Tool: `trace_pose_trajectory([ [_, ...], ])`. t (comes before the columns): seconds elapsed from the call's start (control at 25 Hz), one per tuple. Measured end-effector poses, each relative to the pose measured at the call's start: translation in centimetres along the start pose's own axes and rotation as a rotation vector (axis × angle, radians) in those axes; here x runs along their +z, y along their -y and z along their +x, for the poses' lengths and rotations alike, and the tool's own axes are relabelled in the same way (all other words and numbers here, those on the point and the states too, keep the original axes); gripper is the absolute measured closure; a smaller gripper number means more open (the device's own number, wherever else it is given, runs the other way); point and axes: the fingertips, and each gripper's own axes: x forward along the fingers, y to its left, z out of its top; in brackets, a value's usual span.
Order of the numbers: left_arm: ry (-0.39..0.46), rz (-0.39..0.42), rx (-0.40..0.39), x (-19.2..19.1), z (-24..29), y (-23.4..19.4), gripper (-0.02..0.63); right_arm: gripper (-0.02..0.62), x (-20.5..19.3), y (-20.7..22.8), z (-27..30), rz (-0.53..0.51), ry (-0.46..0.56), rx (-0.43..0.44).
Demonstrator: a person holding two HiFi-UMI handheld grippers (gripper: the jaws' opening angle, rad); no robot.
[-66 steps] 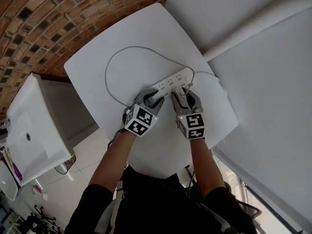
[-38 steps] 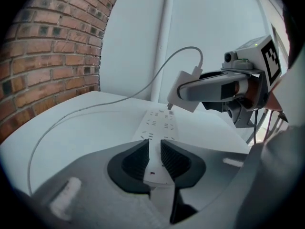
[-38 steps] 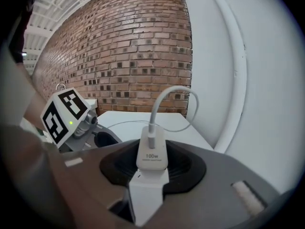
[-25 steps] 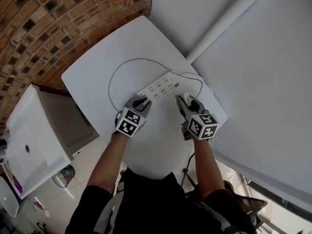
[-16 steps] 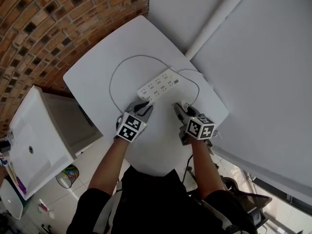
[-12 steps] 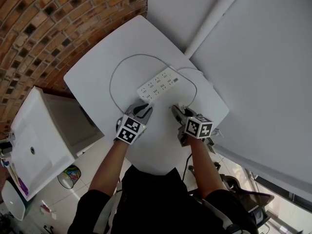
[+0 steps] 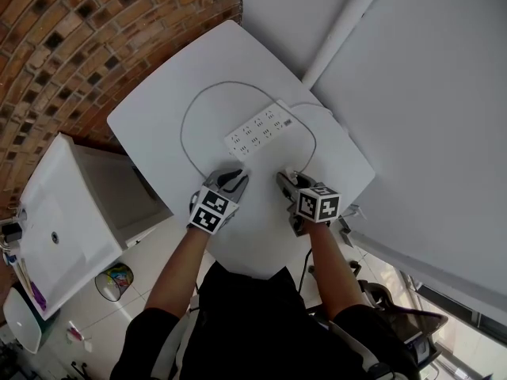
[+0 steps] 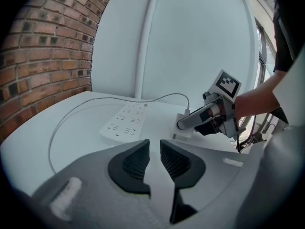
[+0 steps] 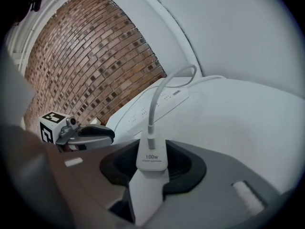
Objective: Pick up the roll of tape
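Right claw (image 7: 287,182) first: it's clamped on a white charger block (image 9: 152,156), which sits upright between the jaws with its cable (image 9: 151,113) arcing away toward the power strip (image 7: 257,129) in the upper middle of the head view. Left claw (image 8: 154,151) now: jaws only a narrow gap apart, nothing between them, just bare white counter (image 7: 150,125) beyond the tips. Both claws sit side by side low in the centre of the head view, just this side of the strip, and both point down at the counter. And the roll of tape? I can't find it. It isn't on the counter, by the strip, or in either gripper view. So which way it lies from either claw, how its ring is turned, and which hand is nearer can't be called from here. My read is that the task isn't really under way. The charger ties up the right side, so the free left claw looks the likelier one to go for the tape once it turns up.
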Motion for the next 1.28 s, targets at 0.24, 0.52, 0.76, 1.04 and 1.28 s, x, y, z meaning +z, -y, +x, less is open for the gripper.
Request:
trace_pose_trajectory([
  [0.24,-0.009,0.004,-0.009,-0.4,-0.2,1.1,0.532,0.386,-0.6,0.5,-0.6,-0.091,-0.013,-0.053],
  [0.52,-0.003,0.005,-0.011,-0.1,-0.2,1.8,0.532,0.354,0.8,2.6,-3.7,-0.128,0.065,-0.172],
  [0.76,0.087,-0.036,0.017,2.3,-0.4,2.6,0.532,0.357,0.8,5.0,-6.8,-0.125,0.103,-0.227],
  [1.04,0.244,-0.004,0.138,6.2,-2.2,4.2,0.534,0.417,2.6,4.3,-9.7,-0.22,0.192,-0.199],
  [1.28,0.381,-0.063,0.259,9.3,-7.0,5.6,0.584,0.532,5.1,1.2,-12.0,-0.267,0.317,-0.107],
])
